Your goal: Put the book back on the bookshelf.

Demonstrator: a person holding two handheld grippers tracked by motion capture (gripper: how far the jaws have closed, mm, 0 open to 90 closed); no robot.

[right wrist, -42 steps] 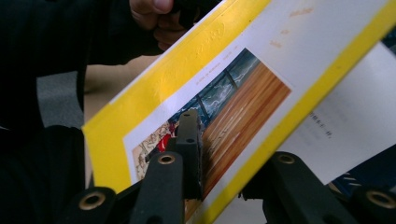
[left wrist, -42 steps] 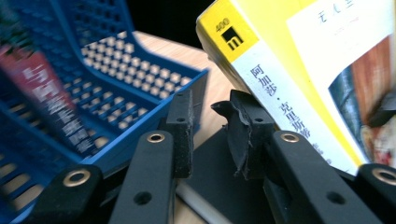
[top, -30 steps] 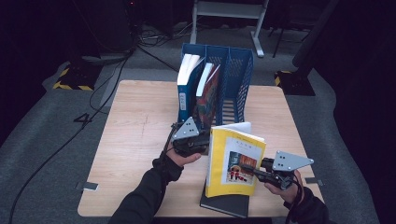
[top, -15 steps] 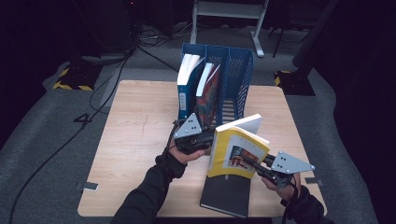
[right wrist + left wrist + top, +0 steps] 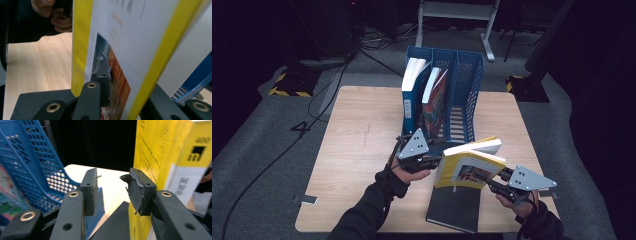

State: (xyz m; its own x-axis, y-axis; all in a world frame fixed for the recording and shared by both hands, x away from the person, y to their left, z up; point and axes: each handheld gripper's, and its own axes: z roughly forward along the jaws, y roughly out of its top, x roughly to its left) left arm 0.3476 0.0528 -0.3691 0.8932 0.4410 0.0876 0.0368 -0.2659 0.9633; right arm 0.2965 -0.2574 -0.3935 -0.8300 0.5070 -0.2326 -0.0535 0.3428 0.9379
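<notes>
A yellow book [image 5: 467,167] hangs tilted above a black book [image 5: 454,207] that lies flat at the table's front edge. My right gripper [image 5: 489,182] is shut on the yellow book's lower cover [image 5: 130,37]. Its jaws have just been opening a touch, with the book still pinched between them. My left gripper [image 5: 437,161] sits at the yellow book's left side. Its jaws have just been opening, and in the left gripper view the left gripper [image 5: 112,190] has nothing between its jaws. The yellow book [image 5: 160,157] stands just outside the right one.
A blue file rack [image 5: 462,90] stands at the back middle of the wooden table [image 5: 357,140]. It holds a blue-spined book [image 5: 412,95] and a colourful book [image 5: 434,100], and its right slots are free. The rack's mesh wall [image 5: 30,170] is close to my left gripper.
The yellow book has turned from facing the camera to a steeper tilt, with its top swung back and to the right. My left gripper has let go of its left edge and risen slightly.
</notes>
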